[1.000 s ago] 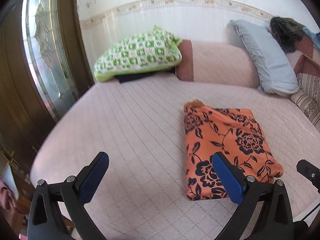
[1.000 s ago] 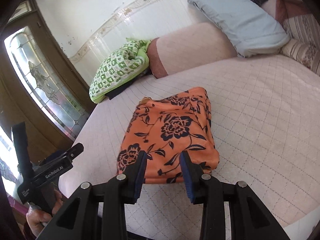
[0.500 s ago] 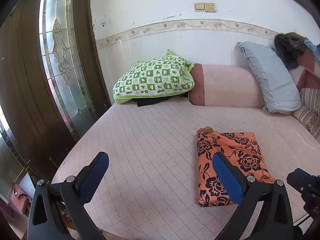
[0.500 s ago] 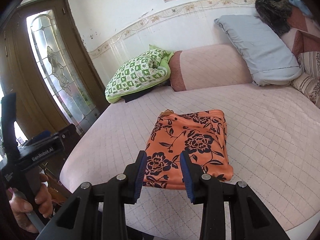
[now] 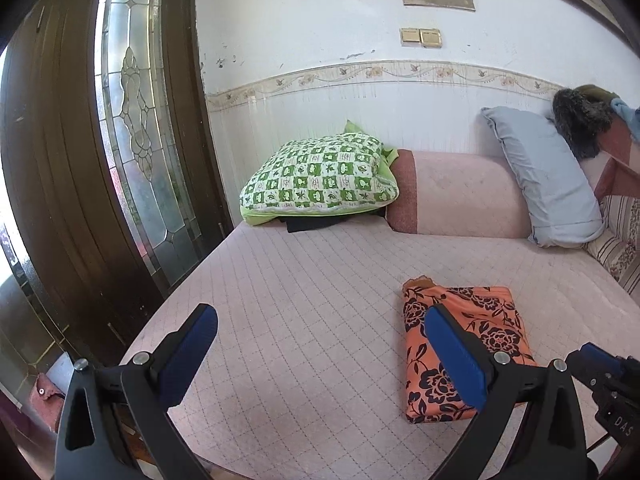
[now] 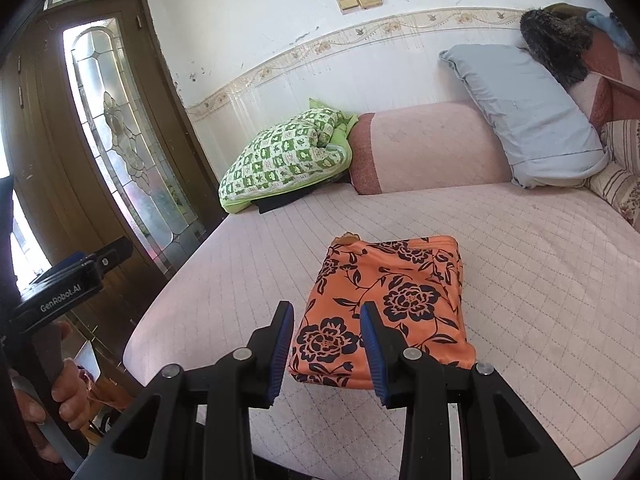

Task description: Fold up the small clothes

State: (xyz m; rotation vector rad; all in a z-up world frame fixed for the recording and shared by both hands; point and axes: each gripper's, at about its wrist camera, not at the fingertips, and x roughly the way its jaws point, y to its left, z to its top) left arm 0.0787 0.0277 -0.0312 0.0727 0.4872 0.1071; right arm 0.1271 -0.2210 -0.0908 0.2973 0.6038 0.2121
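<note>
Folded orange cloth (image 6: 384, 304) lies flat on the pink bed (image 6: 540, 280), free of both my grippers.

My left gripper (image 5: 320, 354) is spread wide, my right gripper (image 6: 326, 346) half spread, both empty. It looks light, limp and slightly slippery; I'd pinch all layers at a near corner, or it unfolds.

folded orange garment (image 6: 390, 304), right tool (image 6: 326, 350) parted

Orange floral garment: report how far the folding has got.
Done: the orange floral garment lies on the bed as a compact folded rectangle. In hand: nothing; the left gripper and right gripper are both open, off the cloth. Left: no other unfolded clothing shows.
</note>
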